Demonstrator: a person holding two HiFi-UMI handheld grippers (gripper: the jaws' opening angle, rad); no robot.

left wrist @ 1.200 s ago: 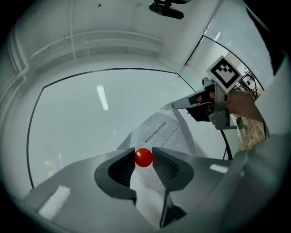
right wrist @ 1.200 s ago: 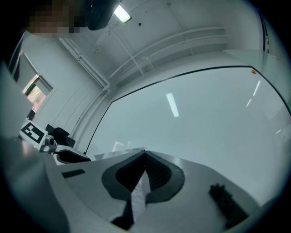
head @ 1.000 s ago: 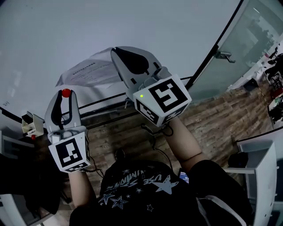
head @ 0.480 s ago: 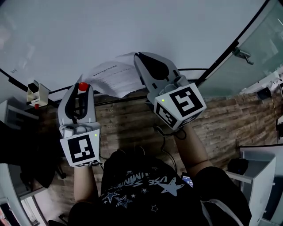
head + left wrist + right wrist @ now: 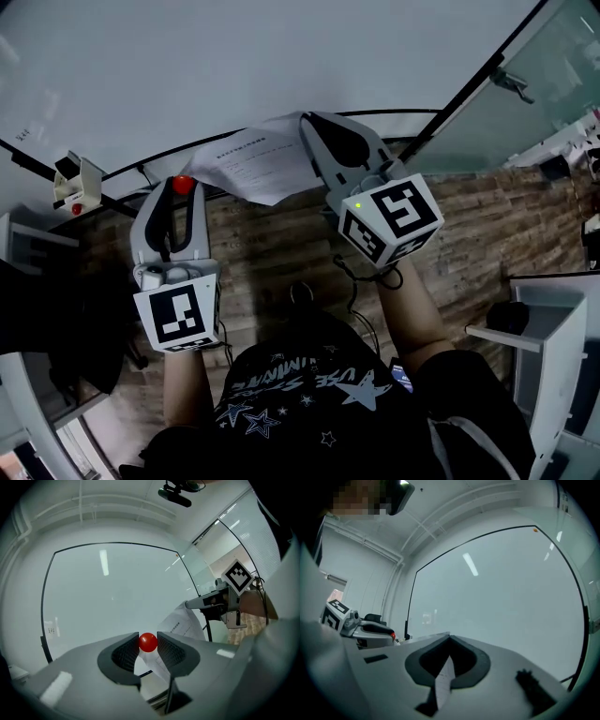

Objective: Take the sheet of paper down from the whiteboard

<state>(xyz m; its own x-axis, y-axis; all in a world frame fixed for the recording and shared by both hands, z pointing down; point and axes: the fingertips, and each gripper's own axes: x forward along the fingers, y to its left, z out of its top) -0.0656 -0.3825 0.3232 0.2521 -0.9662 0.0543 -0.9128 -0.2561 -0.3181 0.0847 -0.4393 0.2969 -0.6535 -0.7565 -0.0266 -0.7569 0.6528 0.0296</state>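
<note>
Status: sheet of paper (image 5: 253, 167) pinched in your right gripper (image 5: 449, 654)
It hangs just in front of the lower edge of the whiteboard (image 5: 234, 66); your left gripper (image 5: 148, 645) clamps a small red ball (image 5: 148, 641) between its jaws.

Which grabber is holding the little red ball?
The left gripper: the red ball is pinched between its jaws. The right gripper is shut on the sheet of paper instead.
</note>
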